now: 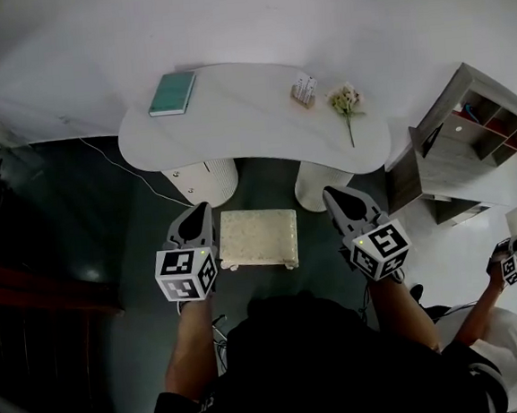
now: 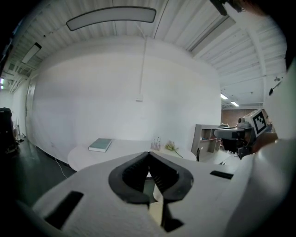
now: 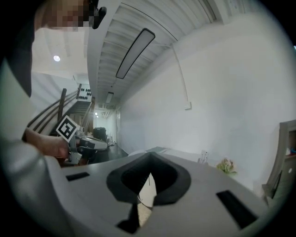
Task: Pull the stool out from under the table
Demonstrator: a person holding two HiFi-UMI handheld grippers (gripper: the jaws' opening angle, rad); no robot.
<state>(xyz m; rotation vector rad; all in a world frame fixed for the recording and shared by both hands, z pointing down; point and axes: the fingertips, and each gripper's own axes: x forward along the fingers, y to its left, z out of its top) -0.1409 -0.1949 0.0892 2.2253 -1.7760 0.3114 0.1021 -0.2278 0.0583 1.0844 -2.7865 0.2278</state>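
A cream cushioned stool (image 1: 259,238) stands on the dark floor just in front of the white oval table (image 1: 252,130), out from between its two ribbed legs. My left gripper (image 1: 198,212) hangs shut beside the stool's left side, holding nothing. On the stool's right, my right gripper (image 1: 334,196) is shut and empty too. In the left gripper view the jaws (image 2: 149,153) meet at their tips, with the table (image 2: 115,150) beyond. The right gripper view shows its jaws (image 3: 149,155) closed, a sliver of stool below them.
On the table lie a teal book (image 1: 173,92), a small holder of bottles (image 1: 303,90) and a flower sprig (image 1: 347,103). A grey shelf unit (image 1: 468,138) stands at right. Another person with marker-cube grippers (image 1: 512,267) is at lower right. A cable (image 1: 125,172) runs across the floor.
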